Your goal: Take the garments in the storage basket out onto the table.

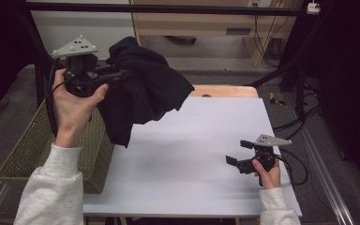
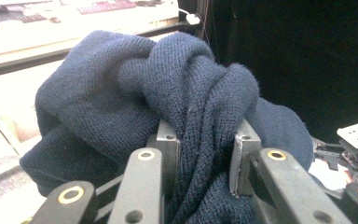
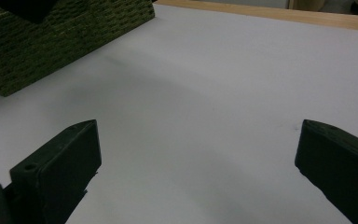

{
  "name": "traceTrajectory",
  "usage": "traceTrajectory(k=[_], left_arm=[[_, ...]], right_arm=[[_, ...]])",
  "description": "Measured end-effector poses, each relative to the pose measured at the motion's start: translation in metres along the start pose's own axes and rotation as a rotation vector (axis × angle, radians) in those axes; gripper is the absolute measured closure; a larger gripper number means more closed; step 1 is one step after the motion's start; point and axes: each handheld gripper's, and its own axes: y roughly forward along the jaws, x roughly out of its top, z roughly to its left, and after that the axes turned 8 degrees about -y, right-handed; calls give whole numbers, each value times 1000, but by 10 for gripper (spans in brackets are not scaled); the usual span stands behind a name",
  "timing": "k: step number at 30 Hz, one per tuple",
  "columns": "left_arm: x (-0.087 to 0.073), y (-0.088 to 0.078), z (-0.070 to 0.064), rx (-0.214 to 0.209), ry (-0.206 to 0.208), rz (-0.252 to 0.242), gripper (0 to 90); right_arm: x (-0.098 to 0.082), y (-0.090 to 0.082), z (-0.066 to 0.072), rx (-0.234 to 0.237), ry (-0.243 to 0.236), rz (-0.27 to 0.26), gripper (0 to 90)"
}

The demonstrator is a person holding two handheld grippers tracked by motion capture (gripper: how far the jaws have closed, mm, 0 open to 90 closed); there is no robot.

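A dark navy knitted garment [image 1: 143,89] hangs bunched in the air over the table's left side. My left gripper [image 1: 122,75] is shut on a thick fold of it, held up by the person's left hand. In the left gripper view the knit [image 2: 168,107] is squeezed between the two jaws of the left gripper [image 2: 205,140] and bulges above them. My right gripper [image 1: 238,152] rests low at the table's right front, open, with nothing between its fingers. The right gripper view has that gripper [image 3: 198,140] with wide-apart jaws over bare white surface.
A green woven basket [image 1: 28,150] stands against the table's left edge, also at upper left in the right gripper view as the basket [image 3: 51,42]. A white sheet [image 1: 197,154] covers the table. A wooden strip [image 1: 225,91] shows at the far edge. Cables lie on the floor to the right.
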Motion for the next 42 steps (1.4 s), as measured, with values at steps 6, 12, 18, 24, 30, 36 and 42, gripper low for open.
traceTrajectory(k=[6, 12, 18, 24, 30, 36, 42], left_arm=[[-13, 23, -3, -9, -9, 44, 705], [-26, 46, -6, -23, -8, 74, 703], [-41, 68, -12, -40, -10, 107, 701], [-64, 93, -17, -59, -4, 161, 696], [-86, 110, -19, -83, -14, 191, 694], [-106, 124, -22, -99, -20, 213, 686], [-129, 138, -22, -100, -13, 257, 670]], right_arm=[[0, 0, 0, 0, 1, 1, 8], [0, 0, 0, 1, 1, 2, 8], [0, 0, 0, 1, -1, 2, 8], [0, 0, 0, 0, -1, 1, 8], [0, 0, 0, -1, -3, 3, 8], [0, 0, 0, 0, -6, 1, 7], [0, 0, 0, 0, -7, 6, 8]])
